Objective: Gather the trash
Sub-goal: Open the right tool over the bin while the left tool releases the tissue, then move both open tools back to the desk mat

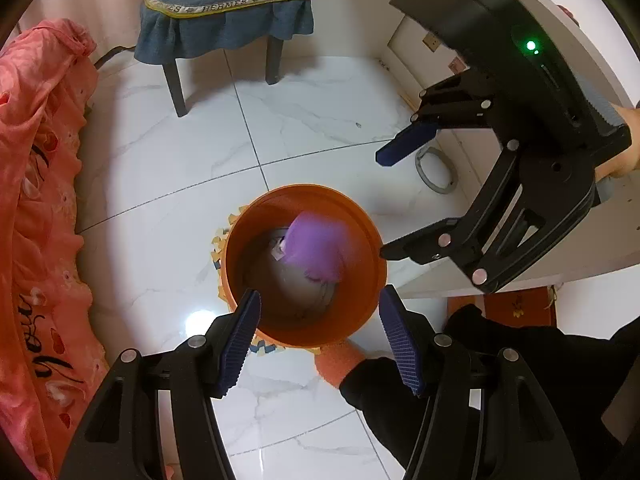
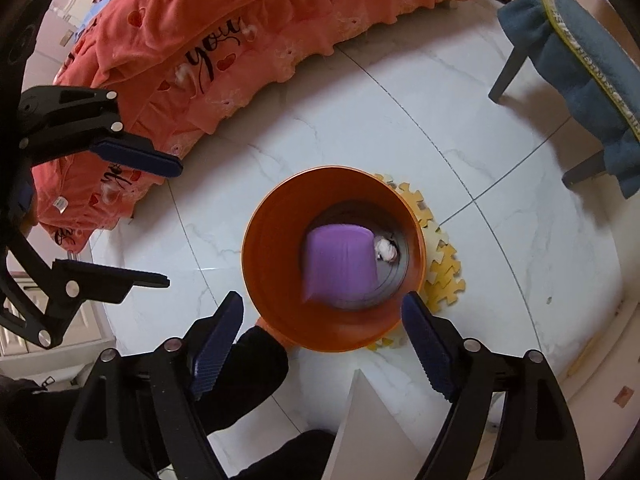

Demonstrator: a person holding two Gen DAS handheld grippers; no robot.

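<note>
We see purple cup [image 2: 340, 268] inside orange trash bin [image 2: 276, 216], blurred, tilted, wider end toward near side in right wrist view. Crumpled white paper [image 2: 386, 250] lies beside cup at bin bottom. Bin stands on white tiled floor [image 1: 168, 152], partly on yellow puzzle mat [image 2: 444, 264]. Blue chair cover [image 1: 224, 20] reads "HERMES"; orange bedspread [image 2: 224, 40] reads "you". Left tool [image 1: 318, 340] released, nothing between pads. Right tool [image 2: 322, 344] spread wide, empty, above bin.

Purple cup [image 2: 340, 266] blurred inside orange bin [image 2: 272, 216], crumpled white tissue [image 2: 386, 250] beside it
</note>
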